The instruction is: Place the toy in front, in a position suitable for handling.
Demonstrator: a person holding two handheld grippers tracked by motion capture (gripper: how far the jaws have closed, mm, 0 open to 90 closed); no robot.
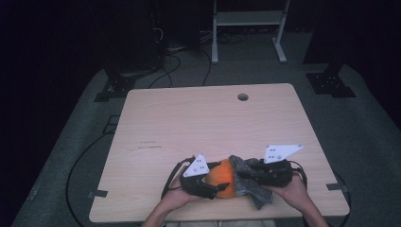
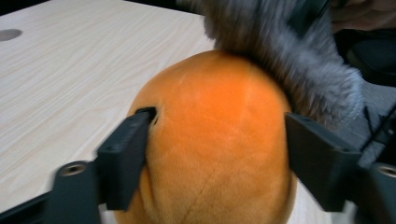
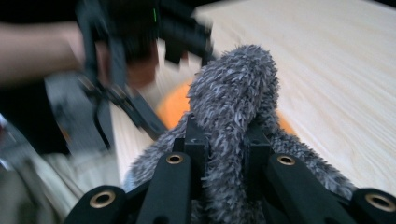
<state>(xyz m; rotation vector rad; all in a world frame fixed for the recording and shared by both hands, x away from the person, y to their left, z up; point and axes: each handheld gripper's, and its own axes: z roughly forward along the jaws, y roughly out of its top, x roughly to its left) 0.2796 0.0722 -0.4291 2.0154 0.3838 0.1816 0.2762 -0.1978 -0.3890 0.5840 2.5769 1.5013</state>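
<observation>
The light wooden desk (image 1: 189, 123) carries everything, with a round cable hole (image 1: 243, 97) near its far edge and a faint line of small dark marks (image 1: 149, 146) toward its left side, too small to read as writing. No brand or label can be made out on any item. Close to the near edge, about midway between the near corners, lies an orange plush ball (image 1: 222, 182), and a grey fluffy cloth (image 1: 253, 187) is draped against its right side and trails toward the near edge. The left gripper (image 1: 218, 188) comes at the ball from the left; the right gripper (image 1: 242, 174) comes from the right, each topped by a grey three-cornered plate dotted with small black spots. The left gripper view brings out what the high view cannot: the ball (image 2: 215, 140) has stitched seams and a short nap, and sits between the two black fingers (image 2: 123, 158), which stand apart; the left one touches the plush at a small dark dimple, while the right one sits just beside it, and whether it presses is unclear. The cloth (image 2: 289, 60) overhangs the ball's top there. In the right gripper view the fingers (image 3: 194, 140) are clamped together on a bunched fold of the cloth (image 3: 233, 102), with a sliver of the orange ball (image 3: 175, 105) behind it and the left gripper, blurred, farther off.
</observation>
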